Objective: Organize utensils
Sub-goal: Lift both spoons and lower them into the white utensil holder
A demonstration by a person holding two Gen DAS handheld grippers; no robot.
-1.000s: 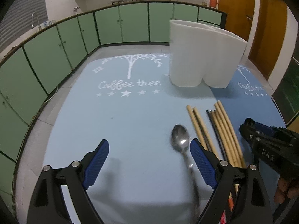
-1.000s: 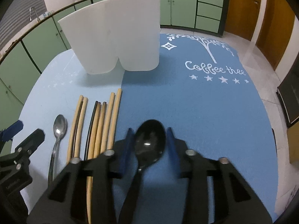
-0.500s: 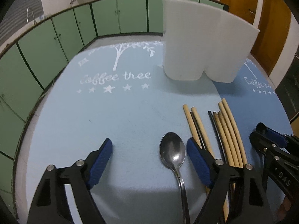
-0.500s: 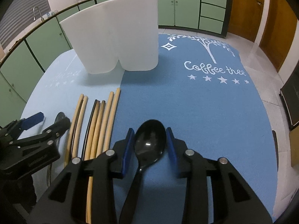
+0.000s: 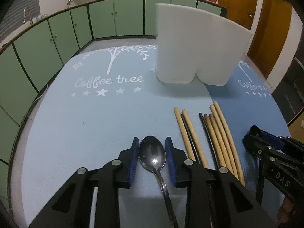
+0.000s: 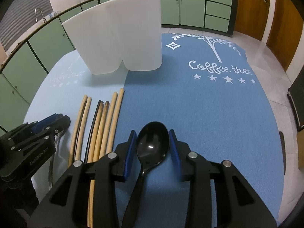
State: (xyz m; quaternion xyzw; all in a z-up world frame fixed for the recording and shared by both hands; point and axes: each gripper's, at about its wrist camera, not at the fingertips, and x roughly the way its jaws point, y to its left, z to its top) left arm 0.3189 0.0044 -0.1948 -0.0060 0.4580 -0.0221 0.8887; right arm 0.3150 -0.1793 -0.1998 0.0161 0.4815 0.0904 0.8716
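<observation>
Left wrist view: my left gripper [image 5: 152,159] has closed from wide apart onto the metal spoon [image 5: 152,155] on the mat, ready to lift. Right wrist view: my right gripper [image 6: 152,148] still clamps the black spoon [image 6: 152,144], the white holder [image 6: 121,43] ahead.

Shiny metal spoon [image 5: 152,154], glossy black plastic spoon [image 6: 152,145].

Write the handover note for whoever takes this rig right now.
Left claw: shut on the shiny metal spoon, on the light blue mat.
Right claw: shut on the glossy black plastic spoon, over the dark blue mat.
Wooden and black chopsticks lie loose between the claws.
White two-lobed plastic holder stands upright behind them.
Done: both spoons gripped.
Left: spoons and chopsticks into the holder.
</observation>
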